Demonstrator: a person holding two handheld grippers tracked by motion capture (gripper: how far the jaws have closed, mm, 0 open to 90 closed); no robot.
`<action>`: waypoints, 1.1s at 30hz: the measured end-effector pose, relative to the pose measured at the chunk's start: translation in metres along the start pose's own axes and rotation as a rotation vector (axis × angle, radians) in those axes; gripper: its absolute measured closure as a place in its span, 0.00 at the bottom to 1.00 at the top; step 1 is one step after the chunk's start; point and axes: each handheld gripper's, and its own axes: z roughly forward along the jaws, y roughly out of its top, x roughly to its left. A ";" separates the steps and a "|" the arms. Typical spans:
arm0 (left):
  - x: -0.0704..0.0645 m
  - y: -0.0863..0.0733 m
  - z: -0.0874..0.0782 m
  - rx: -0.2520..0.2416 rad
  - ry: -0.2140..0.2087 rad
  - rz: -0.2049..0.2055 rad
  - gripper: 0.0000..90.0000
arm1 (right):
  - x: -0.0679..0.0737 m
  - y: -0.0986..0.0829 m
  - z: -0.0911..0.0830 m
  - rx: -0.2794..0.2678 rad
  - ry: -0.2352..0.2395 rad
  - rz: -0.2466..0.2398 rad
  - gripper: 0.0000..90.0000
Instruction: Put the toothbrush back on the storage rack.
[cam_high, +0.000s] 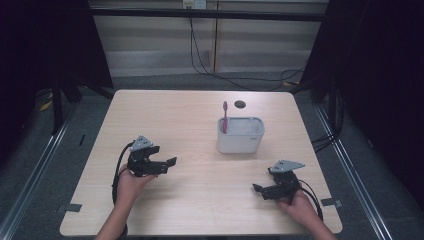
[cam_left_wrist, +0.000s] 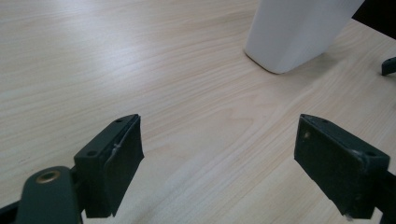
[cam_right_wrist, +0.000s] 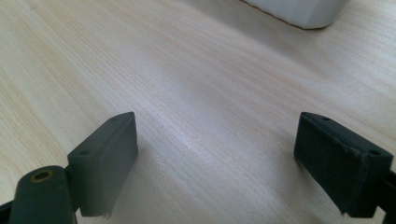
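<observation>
A toothbrush (cam_high: 225, 118) stands upright in the left end of the white holder (cam_high: 240, 141): light, stiff, slim, best pinched near its top. Both grippers, left (cam_high: 167, 164) and right (cam_high: 261, 190), rest nearer the person than the holder, jaws spread, empty.

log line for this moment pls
left gripper: open, empty, over table | right gripper: open, empty | toothbrush: upright in white holder | contact: none

The tabletop (cam_high: 200, 125) is evenly lit from overhead, while the room at 9 and 3 o'clock falls into near-black. The high view is soft and low in detail. In both gripper views the near jaws are blurred, and shadows beneath them stay faint.
</observation>
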 end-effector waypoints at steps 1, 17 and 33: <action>0.000 -0.001 0.000 -0.003 0.002 -0.007 0.17 | 0.000 0.000 0.000 0.000 0.000 0.000 0.14; 0.010 -0.018 -0.002 0.061 0.013 0.016 0.17 | 0.000 0.000 0.000 -0.001 0.000 -0.001 0.15; 0.021 -0.029 -0.007 0.093 0.044 0.019 0.17 | 0.000 0.000 0.000 -0.001 -0.002 -0.002 0.14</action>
